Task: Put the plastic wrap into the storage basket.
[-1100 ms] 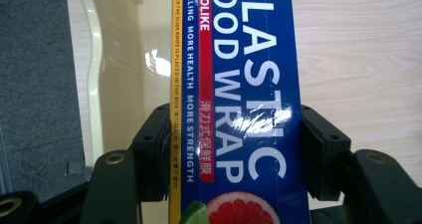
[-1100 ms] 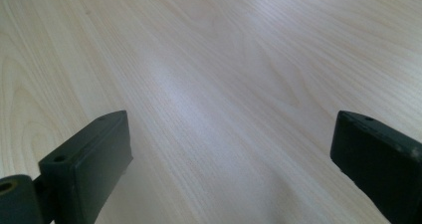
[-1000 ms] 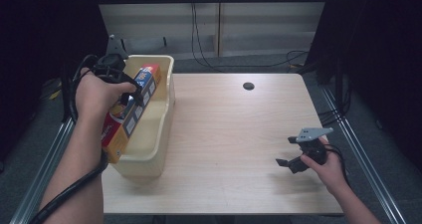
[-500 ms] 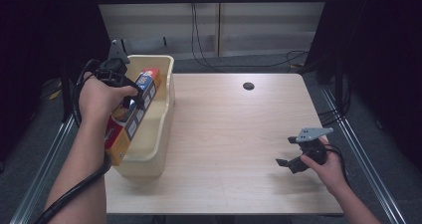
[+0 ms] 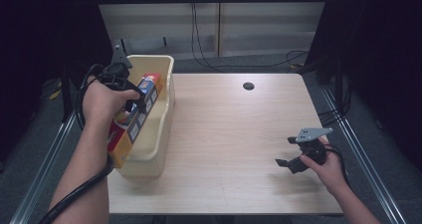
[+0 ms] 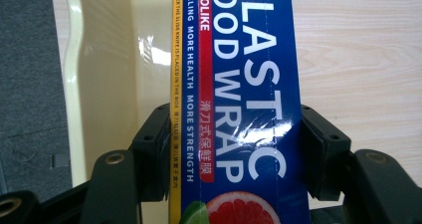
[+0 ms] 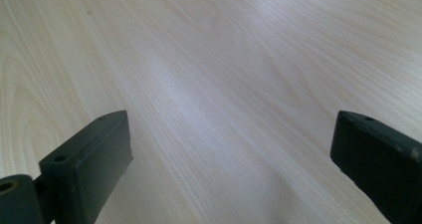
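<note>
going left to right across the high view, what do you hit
left tool shut on the wrap box → cream bin → bare table → cable hole → right tool, open on the table

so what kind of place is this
Probably a lab or recording setup, not a kitchen: a bare wooden table on a metal frame, loose cables trailing along the wall behind, dark surroundings, and a cream tub holding a plastic food wrap box.

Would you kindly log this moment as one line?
left gripper: shut on wrap box | box: over tub | right gripper: open, jaws bare, above table
</note>
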